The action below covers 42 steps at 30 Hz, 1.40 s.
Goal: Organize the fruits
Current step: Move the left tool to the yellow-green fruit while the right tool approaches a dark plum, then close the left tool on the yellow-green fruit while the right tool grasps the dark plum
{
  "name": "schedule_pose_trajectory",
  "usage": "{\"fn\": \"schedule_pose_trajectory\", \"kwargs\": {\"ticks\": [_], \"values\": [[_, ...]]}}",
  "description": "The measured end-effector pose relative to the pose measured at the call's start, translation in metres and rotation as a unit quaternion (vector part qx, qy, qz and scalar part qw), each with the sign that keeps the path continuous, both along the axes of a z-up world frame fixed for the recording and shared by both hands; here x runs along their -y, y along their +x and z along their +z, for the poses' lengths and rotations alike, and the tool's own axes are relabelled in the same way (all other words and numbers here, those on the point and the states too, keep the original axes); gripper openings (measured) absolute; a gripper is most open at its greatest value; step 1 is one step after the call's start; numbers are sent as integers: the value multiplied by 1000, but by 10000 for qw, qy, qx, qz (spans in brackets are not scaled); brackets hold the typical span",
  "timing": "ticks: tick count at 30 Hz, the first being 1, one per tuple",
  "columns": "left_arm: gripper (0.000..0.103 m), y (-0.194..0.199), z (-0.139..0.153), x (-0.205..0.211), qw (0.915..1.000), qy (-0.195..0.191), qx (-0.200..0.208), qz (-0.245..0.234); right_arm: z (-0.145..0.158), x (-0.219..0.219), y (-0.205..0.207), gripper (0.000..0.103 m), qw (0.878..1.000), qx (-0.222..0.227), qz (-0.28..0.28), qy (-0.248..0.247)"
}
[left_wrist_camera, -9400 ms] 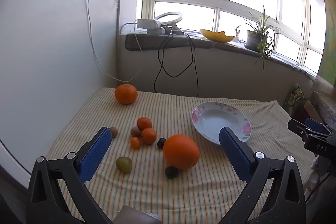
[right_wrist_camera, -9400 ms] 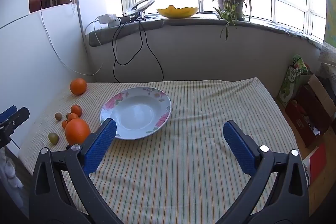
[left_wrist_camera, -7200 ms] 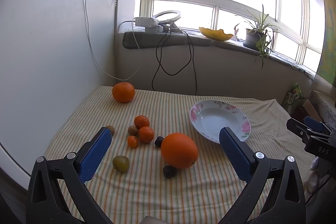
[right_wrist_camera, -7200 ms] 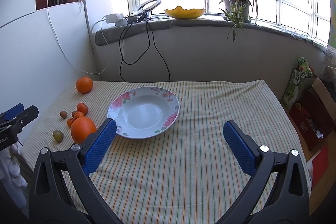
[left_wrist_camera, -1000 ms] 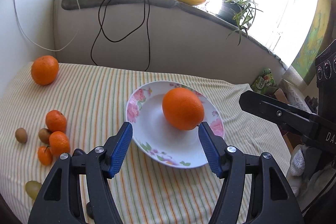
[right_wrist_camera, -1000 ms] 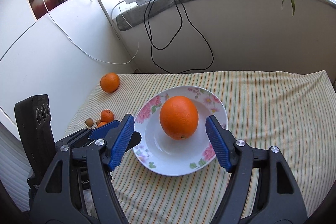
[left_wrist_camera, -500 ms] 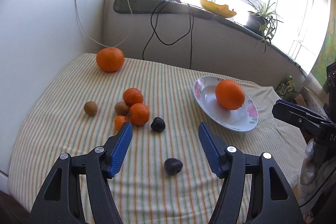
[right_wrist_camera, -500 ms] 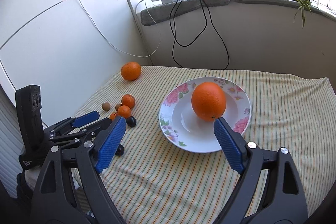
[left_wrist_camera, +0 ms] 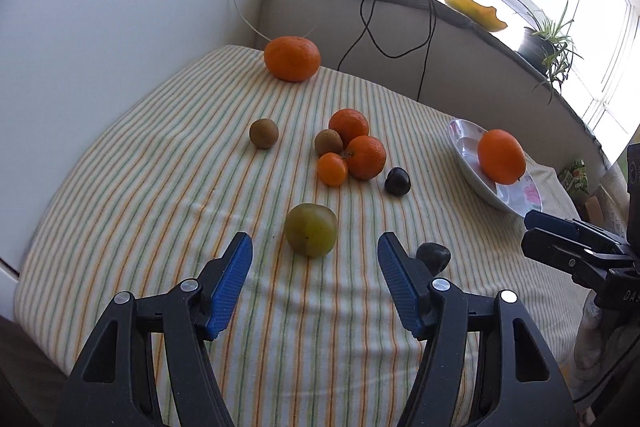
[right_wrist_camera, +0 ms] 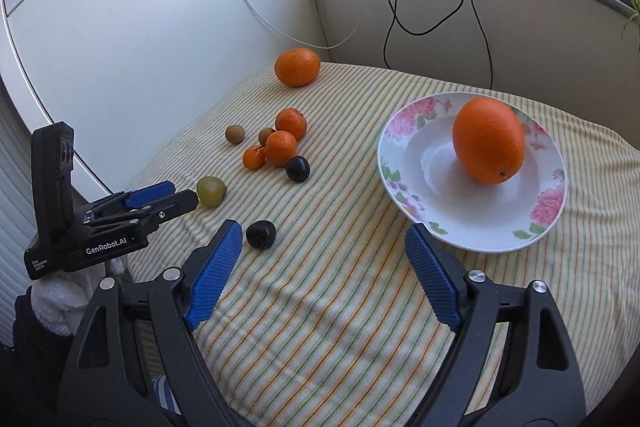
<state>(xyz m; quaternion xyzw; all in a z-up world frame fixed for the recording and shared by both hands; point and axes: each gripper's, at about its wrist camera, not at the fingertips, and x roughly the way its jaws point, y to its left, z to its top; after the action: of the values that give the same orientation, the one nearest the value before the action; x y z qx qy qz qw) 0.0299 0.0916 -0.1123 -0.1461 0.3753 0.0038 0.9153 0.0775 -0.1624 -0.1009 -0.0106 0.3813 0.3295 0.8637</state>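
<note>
So, left wrist view: left gripper [left_wrist_camera: 314, 281] hangs with jaws apart and empty, framing the green plum [left_wrist_camera: 311, 235] just ahead, likely lined up as the next pick. Mandarins [left_wrist_camera: 362, 157] and kiwis [left_wrist_camera: 264, 133] cluster beyond on the striped cloth [left_wrist_camera: 160, 187]; a big orange [left_wrist_camera: 501, 157] sits in the plate [left_wrist_camera: 466, 143] at far right.

Right wrist view: right gripper [right_wrist_camera: 326, 273] is empty; its jaws have just been closing a little but stand wide. It hovers near the plate rim [right_wrist_camera: 394, 187], with a dark plum [right_wrist_camera: 261, 233] beside its left finger.

Black gripper [left_wrist_camera: 314, 285] frames, blue ribbed pads [left_wrist_camera: 232, 285], silver screws.
</note>
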Motion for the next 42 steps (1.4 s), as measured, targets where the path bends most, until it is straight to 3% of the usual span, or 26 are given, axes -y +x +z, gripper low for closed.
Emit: {"fn": "schedule_pose_trajectory", "kwargs": {"ticks": [8, 23, 31, 34, 42], "values": [[59, 10, -11, -2, 9999, -85, -61, -70, -24, -33, 5, 57, 9985, -335, 381, -195], [54, 19, -16, -3, 9999, -37, -91, -75, -47, -67, 11, 48, 9956, -523, 642, -443], [32, 20, -17, -1, 9999, 43, -74, -90, -44, -73, 7, 36, 9948, -293, 678, -702], [30, 21, -16, 0, 9999, 47, -60, -107, -41, -76, 3, 26, 9941, -256, 773, -722], [29, 19, -14, 0, 9999, -33, -31, -109, -37, -71, 1, 25, 9947, -214, 738, -679]]}}
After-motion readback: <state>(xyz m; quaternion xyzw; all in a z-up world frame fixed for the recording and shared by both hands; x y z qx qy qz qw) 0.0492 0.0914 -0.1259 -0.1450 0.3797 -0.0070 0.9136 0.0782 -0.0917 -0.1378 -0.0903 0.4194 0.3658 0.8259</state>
